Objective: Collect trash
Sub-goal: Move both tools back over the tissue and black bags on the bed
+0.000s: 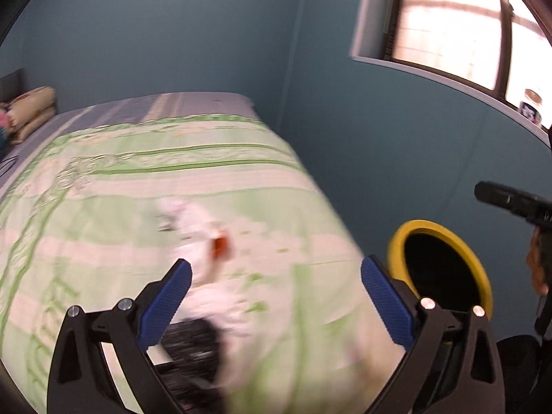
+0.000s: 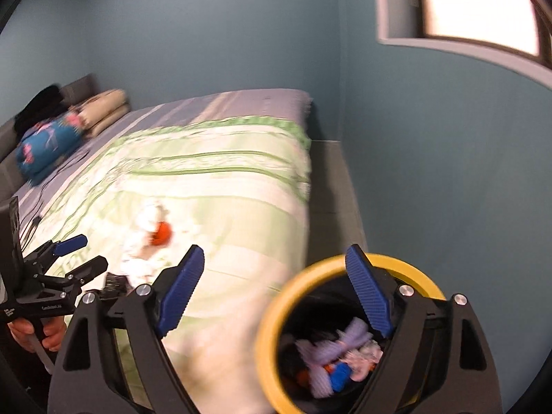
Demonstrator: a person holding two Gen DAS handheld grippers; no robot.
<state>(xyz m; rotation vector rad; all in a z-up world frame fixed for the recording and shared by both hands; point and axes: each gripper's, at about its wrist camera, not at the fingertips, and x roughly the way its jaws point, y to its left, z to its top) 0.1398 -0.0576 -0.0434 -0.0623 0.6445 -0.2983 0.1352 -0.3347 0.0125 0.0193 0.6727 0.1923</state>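
Note:
Crumpled white paper trash (image 1: 196, 227) with an orange piece (image 1: 220, 246) lies on the green and white bedspread (image 1: 172, 172), and a black crumpled wrapper (image 1: 193, 348) lies nearer. My left gripper (image 1: 276, 272) is open just above and before them. It shows in the right wrist view (image 2: 81, 253), open. The trash also shows there (image 2: 145, 241). A black bin with a yellow rim (image 2: 276, 310) holds several scraps. My right gripper (image 2: 272, 265) is open and empty over the bin's near edge.
The bed stands against teal walls, with pillows (image 2: 100, 110) and a blue floral bundle (image 2: 48, 145) at its head. A grey floor strip (image 2: 338, 186) runs between bed and wall. A window (image 1: 459, 24) is at upper right. The bin (image 1: 445, 269) stands at the bed's right corner.

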